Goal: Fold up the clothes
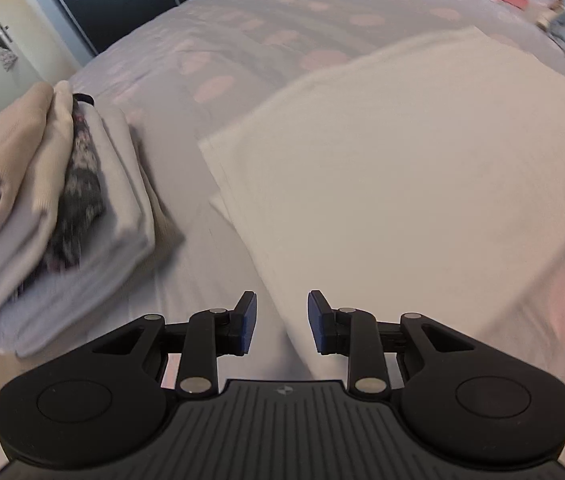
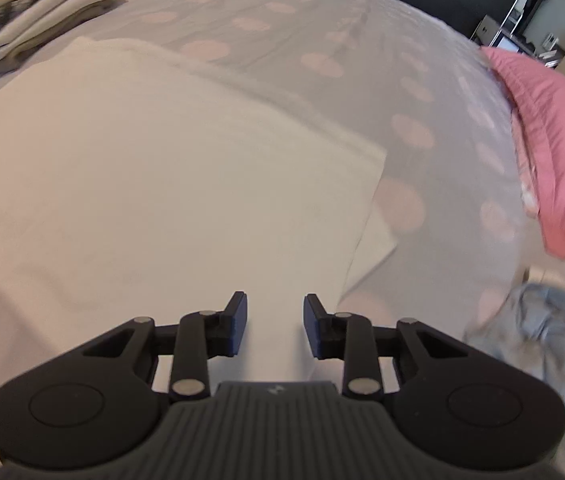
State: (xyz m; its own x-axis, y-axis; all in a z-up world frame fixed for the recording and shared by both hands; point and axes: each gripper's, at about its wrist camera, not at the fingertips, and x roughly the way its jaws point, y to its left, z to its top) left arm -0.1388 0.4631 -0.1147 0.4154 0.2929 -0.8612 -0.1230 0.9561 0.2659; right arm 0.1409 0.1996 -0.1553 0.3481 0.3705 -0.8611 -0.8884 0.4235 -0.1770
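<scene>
Both my left hand-held gripper [image 1: 282, 322] and right hand-held gripper [image 2: 275, 325] hung apart and empty over the folded cream cotton cloth [image 1: 402, 184] just ahead, probably so it could settle flat on the bed.

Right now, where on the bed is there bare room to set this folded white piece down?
Bare bedspread lies beyond the folded white cloth, up toward the pink pillow, and in the strip between the cloth and the folded stack. It is crowded at the stack and at the grey crumpled clothes.
</scene>
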